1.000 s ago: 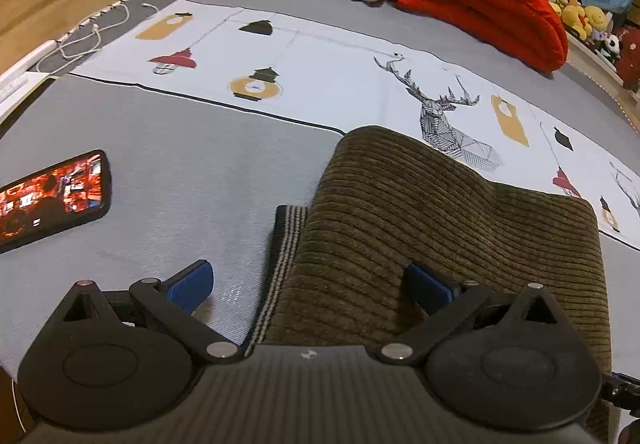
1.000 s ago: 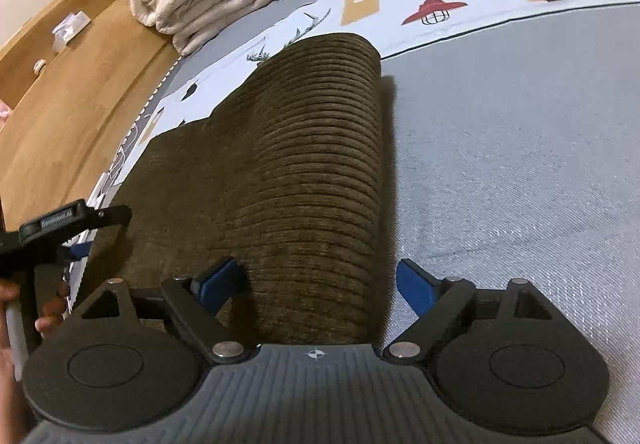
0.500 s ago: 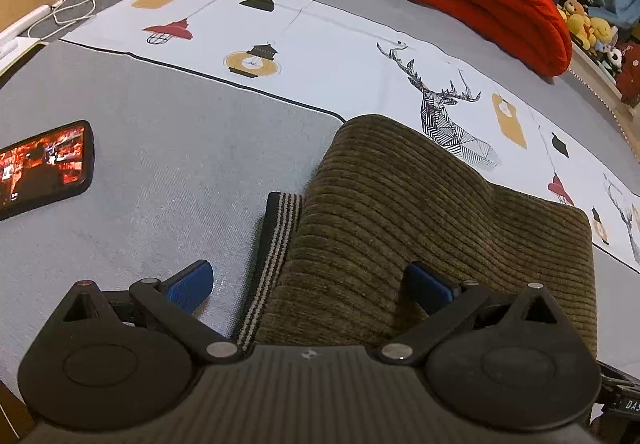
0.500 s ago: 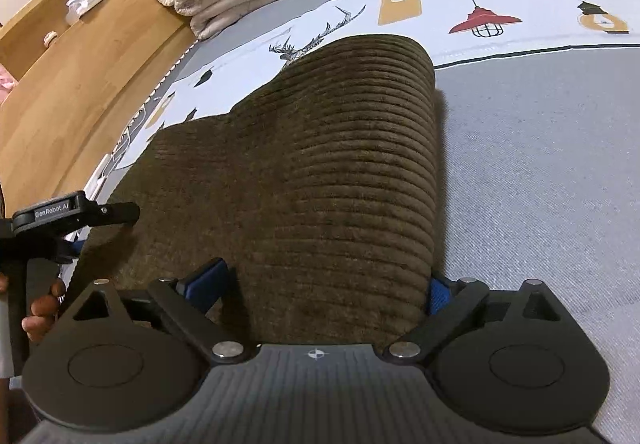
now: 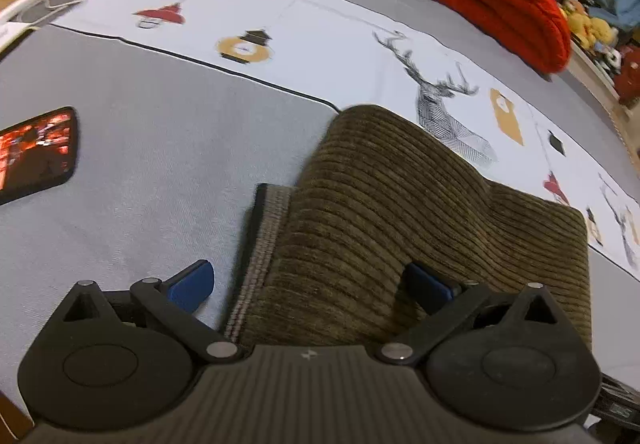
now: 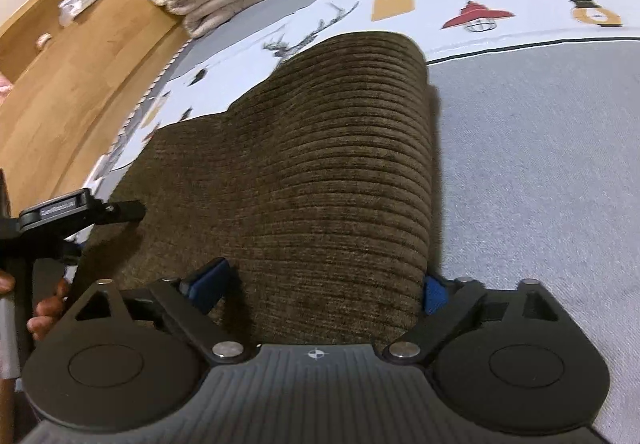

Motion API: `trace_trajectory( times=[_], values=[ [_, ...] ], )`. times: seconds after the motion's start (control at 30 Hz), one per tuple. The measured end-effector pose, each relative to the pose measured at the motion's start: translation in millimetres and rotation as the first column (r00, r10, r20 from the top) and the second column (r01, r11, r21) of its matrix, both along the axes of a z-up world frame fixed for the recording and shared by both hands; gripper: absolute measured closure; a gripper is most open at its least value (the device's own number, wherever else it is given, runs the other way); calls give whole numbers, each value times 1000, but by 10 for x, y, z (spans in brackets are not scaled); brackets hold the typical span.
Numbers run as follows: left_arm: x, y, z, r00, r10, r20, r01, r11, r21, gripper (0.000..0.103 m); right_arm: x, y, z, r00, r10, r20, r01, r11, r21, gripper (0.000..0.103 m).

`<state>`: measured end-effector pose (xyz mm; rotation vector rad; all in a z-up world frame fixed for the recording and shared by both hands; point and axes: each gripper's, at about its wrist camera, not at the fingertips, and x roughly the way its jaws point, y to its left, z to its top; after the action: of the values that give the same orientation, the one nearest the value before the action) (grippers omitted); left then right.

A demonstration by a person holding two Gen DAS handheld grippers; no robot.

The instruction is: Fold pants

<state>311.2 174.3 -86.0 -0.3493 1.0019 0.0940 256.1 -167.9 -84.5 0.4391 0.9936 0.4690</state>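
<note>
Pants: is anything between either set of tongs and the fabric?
Nothing visible. The brown corduroy pants already lie between the open fingers of the left tongs and the right tongs. The phone lies apart on the grey bed cover.

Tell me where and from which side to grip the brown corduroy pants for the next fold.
Grip the pants at their near edge, coming in low from the near side. That edge lies between the open fingers of both the left gripper and the right gripper.
</note>
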Motion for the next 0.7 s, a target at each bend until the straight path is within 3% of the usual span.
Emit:
trace_trajectory(
  times=[0.03, 0.07, 0.23, 0.47, 0.57, 0.7],
  values=[
    [2, -9, 11, 1000, -24, 11, 24, 999, -24, 22, -8, 4, 10, 1000, 2, 10, -2, 1000, -3, 46],
    [4, -17, 23, 1000, -20, 11, 20, 999, -30, 23, -15, 1, 26, 1000, 1, 20, -1, 1000, 0, 55],
    [20, -31, 45, 1000, -2, 6, 2, 999, -33, 27, -40, 29, 127, 997, 11, 82, -8, 999, -33, 72],
    [85, -272, 119, 1000, 5, 28, -5, 1000, -16, 29, 21, -81, 388, 988, 36, 152, -30, 999, -42, 76],
    [215, -587, 154, 999, -25, 38, 26, 999, -21, 32, 89, -300, 487, 982, 14, 189, -2, 998, -62, 76],
    [400, -1190, 182, 993, -101, 54, 102, 995, -5, 33, 270, -824, 437, 983, -58, 172, 70, 995, -66, 76]
  ],
)
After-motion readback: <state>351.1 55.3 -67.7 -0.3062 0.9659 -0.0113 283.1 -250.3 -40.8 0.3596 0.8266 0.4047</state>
